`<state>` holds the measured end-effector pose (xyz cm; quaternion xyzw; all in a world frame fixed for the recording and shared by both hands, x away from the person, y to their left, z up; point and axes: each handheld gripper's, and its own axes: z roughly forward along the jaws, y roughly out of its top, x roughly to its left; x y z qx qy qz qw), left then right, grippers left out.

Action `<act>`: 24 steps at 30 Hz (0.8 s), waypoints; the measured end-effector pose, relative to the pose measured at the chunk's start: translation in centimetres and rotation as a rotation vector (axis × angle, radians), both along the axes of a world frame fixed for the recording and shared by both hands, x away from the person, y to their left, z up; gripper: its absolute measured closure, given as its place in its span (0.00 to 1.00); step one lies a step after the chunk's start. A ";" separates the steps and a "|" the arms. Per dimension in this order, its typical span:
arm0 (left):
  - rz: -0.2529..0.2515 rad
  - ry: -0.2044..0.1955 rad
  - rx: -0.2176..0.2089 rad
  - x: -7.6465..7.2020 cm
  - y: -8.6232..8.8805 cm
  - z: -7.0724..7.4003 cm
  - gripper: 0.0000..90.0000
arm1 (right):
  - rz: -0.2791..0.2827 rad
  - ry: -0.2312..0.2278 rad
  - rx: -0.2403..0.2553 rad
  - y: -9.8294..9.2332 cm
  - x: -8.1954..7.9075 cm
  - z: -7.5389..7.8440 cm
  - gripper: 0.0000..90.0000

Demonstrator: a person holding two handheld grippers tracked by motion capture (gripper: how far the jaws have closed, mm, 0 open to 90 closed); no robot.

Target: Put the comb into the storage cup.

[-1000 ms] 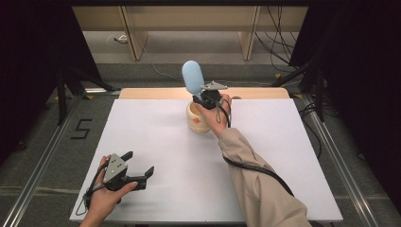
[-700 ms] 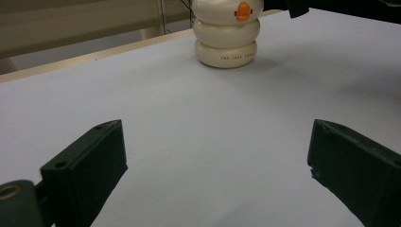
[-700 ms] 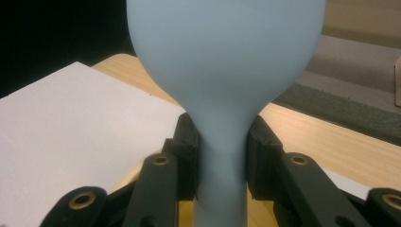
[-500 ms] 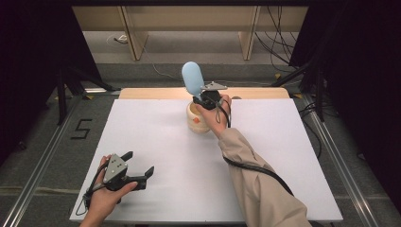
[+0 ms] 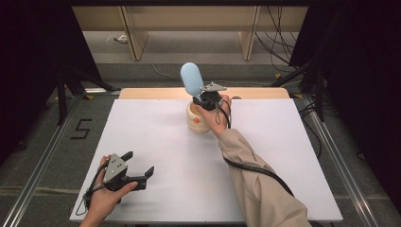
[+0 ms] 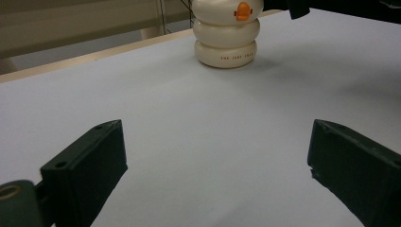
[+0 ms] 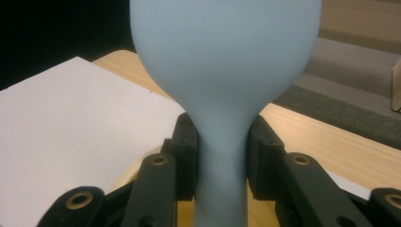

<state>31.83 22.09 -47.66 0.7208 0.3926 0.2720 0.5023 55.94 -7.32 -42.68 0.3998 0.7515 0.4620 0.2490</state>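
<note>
A light blue, bulb-headed tool (image 5: pixel 190 78) with a narrow neck stands tilted over a cream, ring-stacked holder (image 5: pixel 197 121) at the back middle of the white sheet. My right gripper (image 5: pixel 199 98) is shut on that neck; in the right gripper view both pads (image 7: pixel 187 156) press the neck of the blue tool (image 7: pixel 222 56). The tool's lower end is hidden. The holder (image 6: pixel 226 38) has an orange beak-like spot on its side. My left gripper (image 5: pixel 139 163) rests open near the front left, with nothing between its fingers (image 6: pixel 90 165).
The white sheet (image 5: pixel 165 142) covers the table, and a wooden strip (image 5: pixel 156 93) runs along its far edge. A black cable (image 5: pixel 255 170) trails from the right gripper along the sleeve. Shelf legs and cables stand on the floor behind.
</note>
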 end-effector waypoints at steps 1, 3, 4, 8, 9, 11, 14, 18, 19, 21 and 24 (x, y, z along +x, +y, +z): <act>0.000 0.000 0.000 0.0 0.0 0.0 0.05 | 0.003 0.003 -0.003 0.0 -0.1 0.0 0.75; 0.000 0.000 0.000 0.0 0.0 0.0 0.05 | 0.008 0.017 -0.009 -0.1 -0.2 -0.2 0.71; 0.000 0.000 0.000 0.0 0.0 0.0 0.05 | 0.014 0.026 -0.019 -0.2 -0.3 -0.4 0.69; -0.001 0.001 0.001 0.0 0.0 0.0 0.05 | 0.025 0.016 -0.030 -0.6 -0.8 -0.5 0.61; -0.001 0.001 0.001 0.0 0.0 0.0 0.05 | 0.032 0.014 -0.029 -0.7 -0.9 -0.4 0.58; -0.002 0.001 0.002 0.0 -0.1 0.0 0.05 | 0.036 0.009 -0.017 -0.9 -1.2 -0.1 0.56; -0.003 0.003 0.005 0.0 -0.1 0.0 0.05 | 0.067 0.013 -0.018 -1.1 -1.5 0.3 0.56; -0.003 0.001 0.005 0.0 -0.1 0.0 0.05 | 0.078 0.018 -0.035 -1.3 -1.7 0.4 0.57; -0.002 0.003 0.005 0.0 -0.1 0.0 0.05 | 0.079 0.023 -0.033 -1.3 -1.7 0.4 0.56; -0.002 0.003 0.004 0.0 -0.1 0.0 0.05 | 0.081 0.029 -0.028 -1.4 -1.8 0.3 0.55; -0.002 0.003 0.005 0.0 -0.1 0.0 0.05 | 0.073 0.024 -0.017 -1.7 -1.9 0.3 0.53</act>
